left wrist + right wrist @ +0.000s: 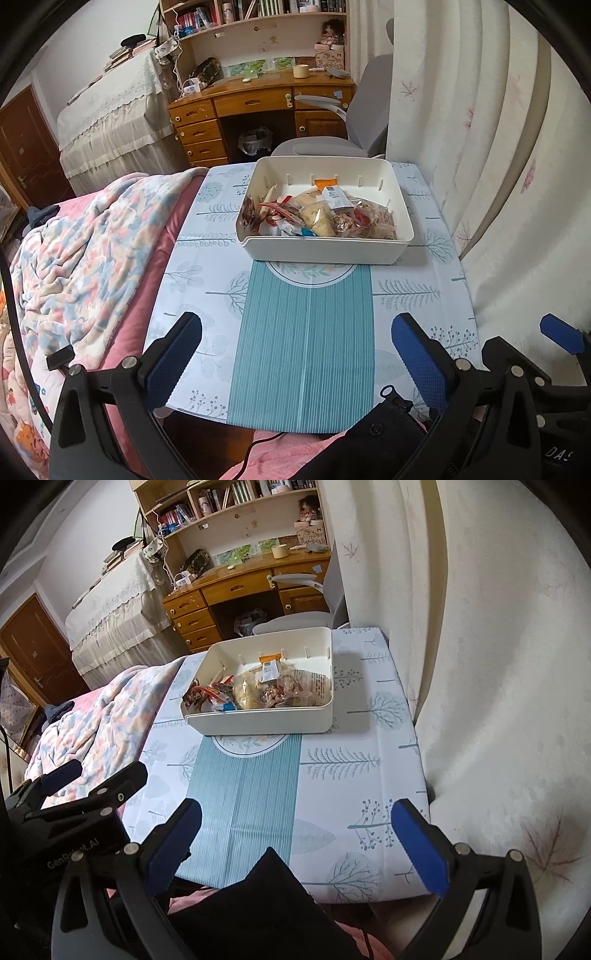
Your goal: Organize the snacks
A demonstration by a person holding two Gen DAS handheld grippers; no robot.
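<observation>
Both grippers, left (295,354) and right (295,834), spread wide and empty at the table's (406,295) near edge; bin (325,251) of snacks (317,218) by the far edge, desk (258,99) beyond, probably a bed (81,236) alongside.

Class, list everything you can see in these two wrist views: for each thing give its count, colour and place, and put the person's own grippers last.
Storage box: one, cream, far middle of the table.
Snack packets: a loose pile, mixed red, yellow and clear, inside the box; count unclear.
Tablecloth: one, white with blue-grey trees and a teal striped band, covering the table.
Blanket: one, pink and blue floral, on the bed left of the table.
Desk: one, brown wood, far wall, under a bookshelf.
Chair: one, grey, at the desk.
Curtain: one, cream with pink flowers, right of the table.
Left gripper: black, blue pads, open, near table edge.
Right gripper: black, blue pads, open, near table edge.
</observation>
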